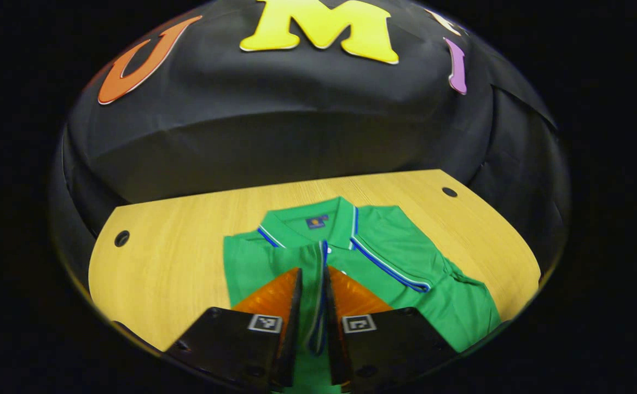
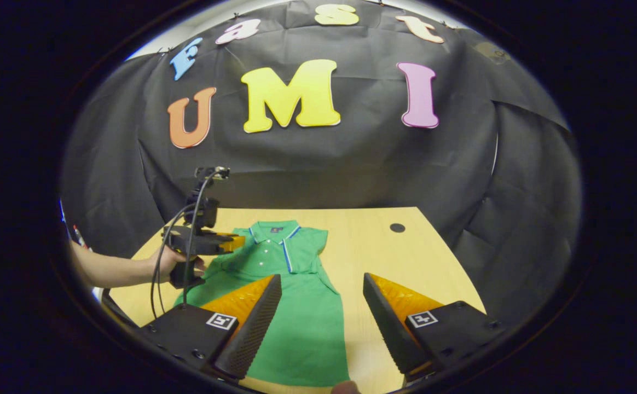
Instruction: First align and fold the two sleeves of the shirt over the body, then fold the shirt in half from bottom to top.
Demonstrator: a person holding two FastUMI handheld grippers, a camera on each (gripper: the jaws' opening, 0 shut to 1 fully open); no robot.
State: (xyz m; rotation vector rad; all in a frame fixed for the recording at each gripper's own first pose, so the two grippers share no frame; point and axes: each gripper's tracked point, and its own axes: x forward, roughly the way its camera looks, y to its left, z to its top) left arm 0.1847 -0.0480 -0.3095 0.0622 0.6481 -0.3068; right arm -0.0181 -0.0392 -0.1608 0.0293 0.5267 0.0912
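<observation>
Black cloth backed a pale wooden counter [image 2: 373, 241] where the green shirt [image 2: 302, 323] lay flat, collar toward the far wall. In the left gripper view, the left claw [image 1: 313, 284] was clenched on a fold of sleeve [image 1: 314, 306], its fingers hiding the cloth's near part. In the right gripper view, the right claw [image 2: 322, 298] hung released above the shirt's near right edge; a hand [image 2: 173, 262] held the left claw at the shirt's left side, hiding that shoulder.

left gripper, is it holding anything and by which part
The left gripper is shut on the green polo shirt, pinching the trimmed cuff of a sleeve. The right gripper is open, holding nothing.
</observation>
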